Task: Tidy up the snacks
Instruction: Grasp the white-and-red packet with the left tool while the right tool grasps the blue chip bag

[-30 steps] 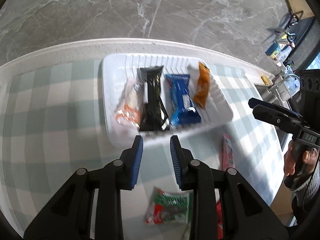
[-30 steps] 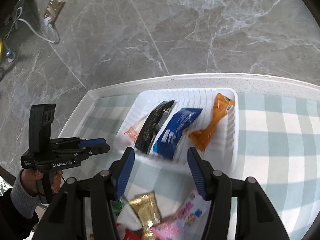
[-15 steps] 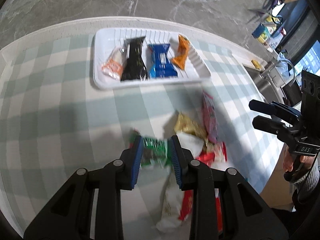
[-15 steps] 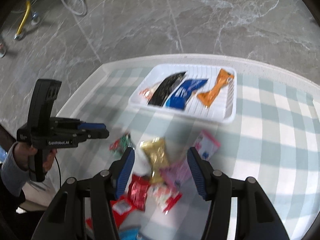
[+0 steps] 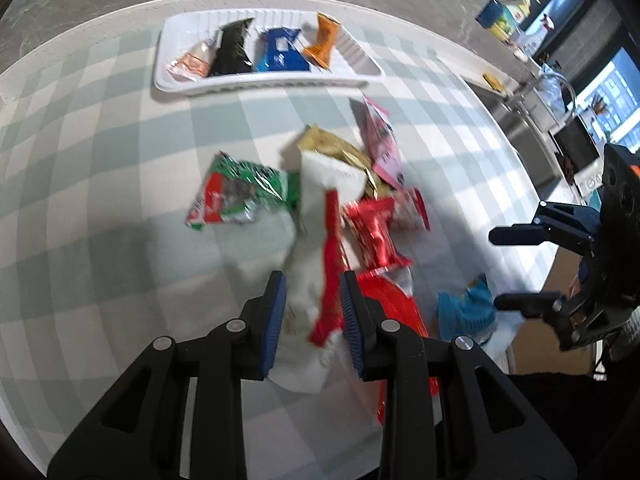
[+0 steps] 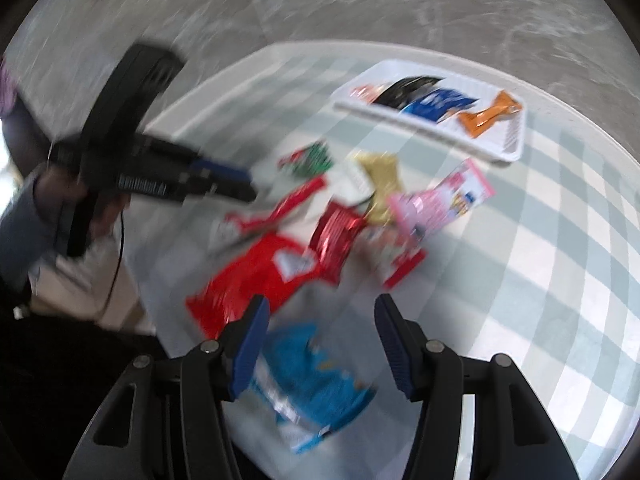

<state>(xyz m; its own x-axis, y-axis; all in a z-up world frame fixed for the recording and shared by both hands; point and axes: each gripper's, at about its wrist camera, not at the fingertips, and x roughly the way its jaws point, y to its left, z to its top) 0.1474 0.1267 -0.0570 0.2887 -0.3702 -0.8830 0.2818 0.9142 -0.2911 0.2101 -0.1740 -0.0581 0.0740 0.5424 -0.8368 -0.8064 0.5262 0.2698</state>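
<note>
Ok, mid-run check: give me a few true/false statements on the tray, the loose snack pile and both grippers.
1. The white tray holds four packets. True.
2. The orange packet lies loose on the checked cloth. False: it lies in the tray, at the end beside the blue packet.
3. The left gripper is clamped on the green packet. False: its fingers are apart, with nothing gripped.
4. The right gripper is open above a light-blue packet. True.
5. The pink packet is outside the tray. True.
</note>
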